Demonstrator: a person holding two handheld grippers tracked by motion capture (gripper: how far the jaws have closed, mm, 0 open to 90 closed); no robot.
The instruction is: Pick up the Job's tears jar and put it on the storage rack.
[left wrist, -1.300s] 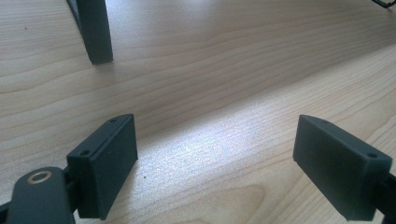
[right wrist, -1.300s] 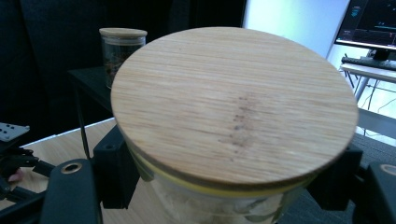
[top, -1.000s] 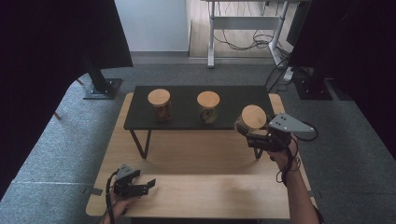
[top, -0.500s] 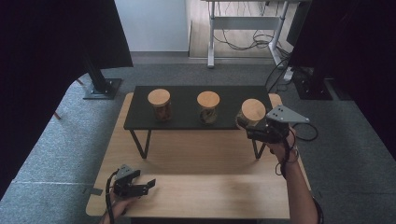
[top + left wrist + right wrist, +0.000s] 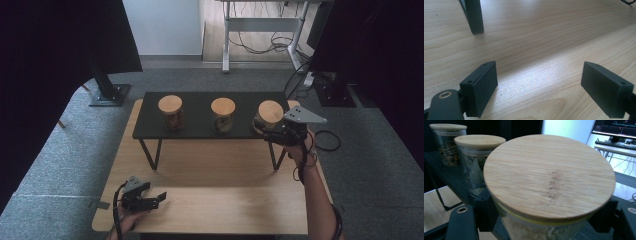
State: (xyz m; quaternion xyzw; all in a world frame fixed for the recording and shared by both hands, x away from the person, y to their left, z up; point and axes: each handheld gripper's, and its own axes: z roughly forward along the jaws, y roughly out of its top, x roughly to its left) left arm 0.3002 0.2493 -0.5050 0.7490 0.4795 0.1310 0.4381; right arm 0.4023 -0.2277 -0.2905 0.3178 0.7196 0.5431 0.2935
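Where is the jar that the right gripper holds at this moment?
In the high view the jar is at the right end of the black shelf, beside the middle jar, with the right gripper shut on it.

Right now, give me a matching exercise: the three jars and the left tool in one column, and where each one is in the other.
1. Left jar
2. Middle jar
3. Right jar
4. Left tool

A. Between the right tool's jaws
B. Open, low over the wooden table
C. Centre of the black shelf
D. Shelf's left end

Pairs: 1-D, 2-C, 3-A, 4-B
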